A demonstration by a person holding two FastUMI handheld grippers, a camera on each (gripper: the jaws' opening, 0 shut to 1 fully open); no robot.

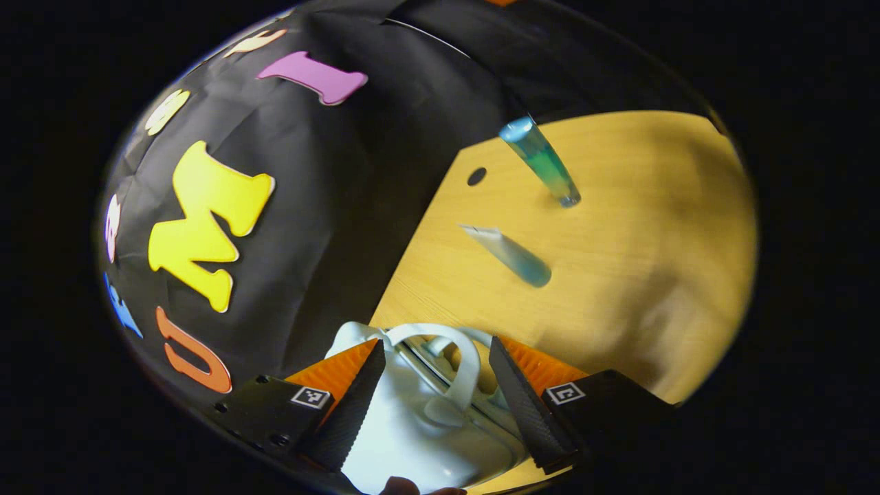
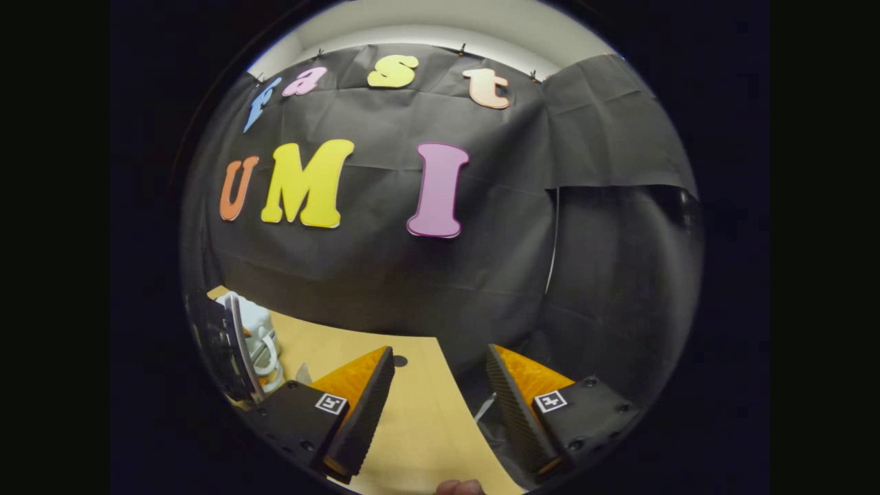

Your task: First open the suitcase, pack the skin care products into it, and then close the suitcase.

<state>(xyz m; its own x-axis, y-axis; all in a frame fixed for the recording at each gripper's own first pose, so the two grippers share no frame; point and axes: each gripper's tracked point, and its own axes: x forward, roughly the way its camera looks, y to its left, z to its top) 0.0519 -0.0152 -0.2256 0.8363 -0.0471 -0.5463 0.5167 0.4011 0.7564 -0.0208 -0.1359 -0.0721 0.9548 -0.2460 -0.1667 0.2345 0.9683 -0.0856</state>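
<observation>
With no legible labels, left claw (image 1: 434,357) brackets white suitcase (image 1: 426,440) handle (image 1: 450,361).

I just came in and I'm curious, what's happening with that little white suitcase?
A person is working with a hand-held gripper in each hand. The left hand-held gripper has its fingers open on either side of the white suitcase, near its handle, not squeezing it. Two tubes of skin care, one standing and one lying, wait on the wooden table. The right hand-held gripper is open and holds nothing.
</observation>
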